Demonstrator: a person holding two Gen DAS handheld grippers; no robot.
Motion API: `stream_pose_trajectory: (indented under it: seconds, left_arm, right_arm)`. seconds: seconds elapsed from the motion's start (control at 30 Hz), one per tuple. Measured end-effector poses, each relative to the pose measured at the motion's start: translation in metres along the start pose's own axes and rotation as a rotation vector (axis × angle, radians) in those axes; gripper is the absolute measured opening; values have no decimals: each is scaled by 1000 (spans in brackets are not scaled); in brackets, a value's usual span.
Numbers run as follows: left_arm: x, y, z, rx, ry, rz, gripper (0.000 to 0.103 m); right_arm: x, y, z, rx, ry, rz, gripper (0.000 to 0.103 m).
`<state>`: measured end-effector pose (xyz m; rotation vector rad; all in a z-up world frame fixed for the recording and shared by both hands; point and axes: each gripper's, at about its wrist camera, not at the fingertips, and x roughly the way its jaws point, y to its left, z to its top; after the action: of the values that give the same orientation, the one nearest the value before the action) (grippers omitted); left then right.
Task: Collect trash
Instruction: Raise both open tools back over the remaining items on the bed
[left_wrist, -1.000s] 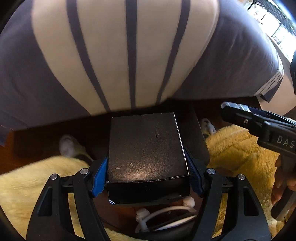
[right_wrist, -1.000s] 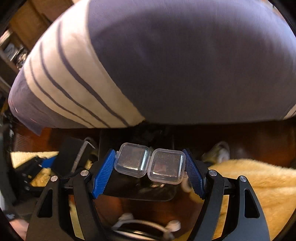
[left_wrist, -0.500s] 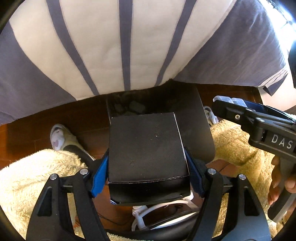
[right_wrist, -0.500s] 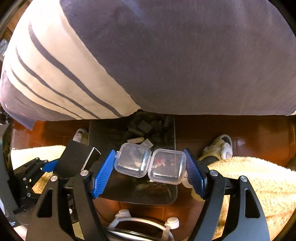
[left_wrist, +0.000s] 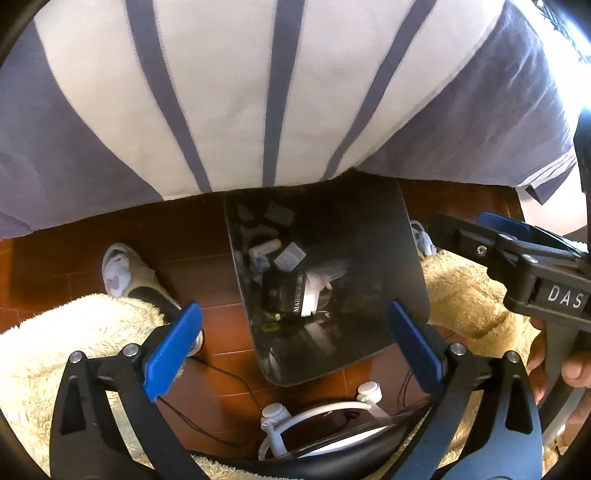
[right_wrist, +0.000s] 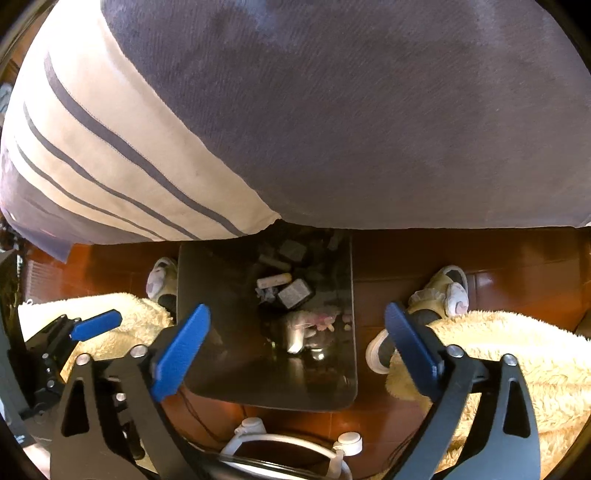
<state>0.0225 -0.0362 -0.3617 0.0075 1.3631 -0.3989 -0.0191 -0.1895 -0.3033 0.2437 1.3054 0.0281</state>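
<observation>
A dark rectangular trash bin (left_wrist: 413, 280) stands on the floor below both grippers; it also shows in the right wrist view (right_wrist: 207, 295). Inside lie a black box (left_wrist: 284, 295), a small grey box (left_wrist: 290, 254), a white tube (left_wrist: 264, 247) and a clear plastic case (right_wrist: 299, 332). My left gripper (left_wrist: 295, 343) is open and empty above the bin. My right gripper (right_wrist: 299, 350) is open and empty above the bin too. It shows at the right of the left wrist view (left_wrist: 517, 251).
A striped grey and white shirt (left_wrist: 258, 92) fills the top of both views. Two feet in slippers (left_wrist: 125, 273) (right_wrist: 447, 291) stand either side of the bin on a red-brown floor (left_wrist: 74, 266). Cream fleece legs (right_wrist: 517, 350) and a white ring stand (left_wrist: 325, 410) lie below.
Both grippers have opened. The black box left my left gripper and the clear plastic case left my right gripper; both now lie in the bin.
</observation>
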Motion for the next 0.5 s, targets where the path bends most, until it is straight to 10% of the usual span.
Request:
stream_pose_trajectory:
  seconds: [0.5]
  left_arm:
    - [-96,-4,16,54,-227,82,95]
  right_arm:
    - [-90,0,26,-58,-222,-80,97]
